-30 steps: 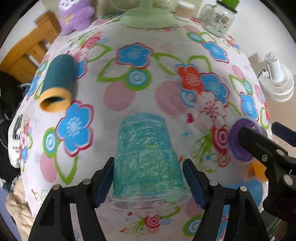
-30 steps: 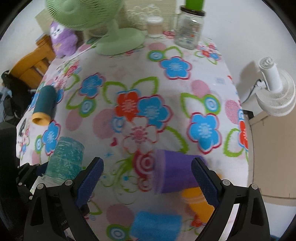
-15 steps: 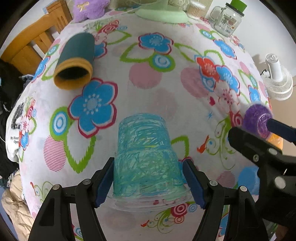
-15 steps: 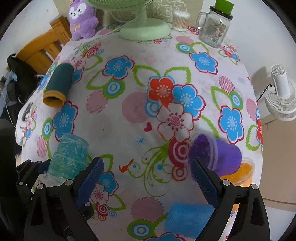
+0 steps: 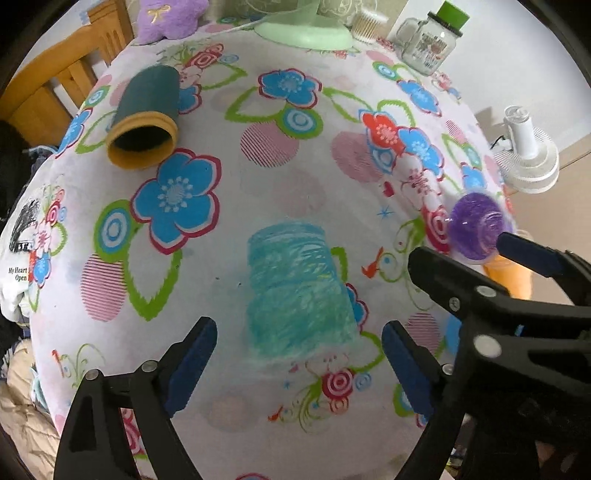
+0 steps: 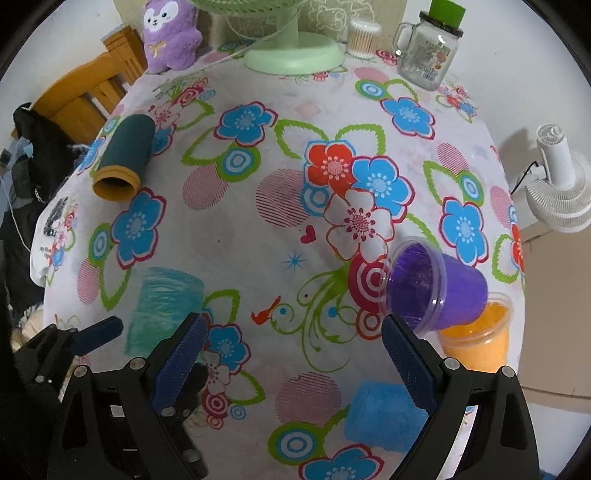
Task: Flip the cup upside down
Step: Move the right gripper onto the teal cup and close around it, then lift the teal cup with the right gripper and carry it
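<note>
— Flowered cloth [image 6: 258,229] covers the whole table, bright blue and red blooms on white. What stands at the far edge?

— Along the back sit a green fan base [image 6: 293,53], a purple plush toy [image 6: 168,35], a small tub of cotton swabs [image 6: 364,37] and a glass mug jar with a green lid [image 6: 430,51]. Off the table's right side stands a white fan [image 6: 559,188], and a wooden chair [image 6: 79,99] shows at the left.

— And the cups?

— The teal cup [image 5: 295,291] stands upside down on the cloth, base up, rim down, a little blurred. The left gripper [image 5: 295,358] is just in front of it, jaws spread wide to either side with clear gaps; neither pad touches the cup, and it holds nothing.

— What about the right side?

— The right gripper [image 6: 291,354] is also spread wide and empty. The purple cup [image 6: 436,286] lies tipped on its side just beyond the right finger, mouth toward the camera, leaning against an orange cup [image 6: 480,338] that stands mouth up. Whether the finger touches the purple rim I cannot tell. A blue cup [image 6: 382,415] lies close under that gripper.

— Anything else lying about?

— A dark green cup with a yellow rim [image 6: 123,160] lies on its side well apart at the left of the table, mouth toward the near edge.
</note>
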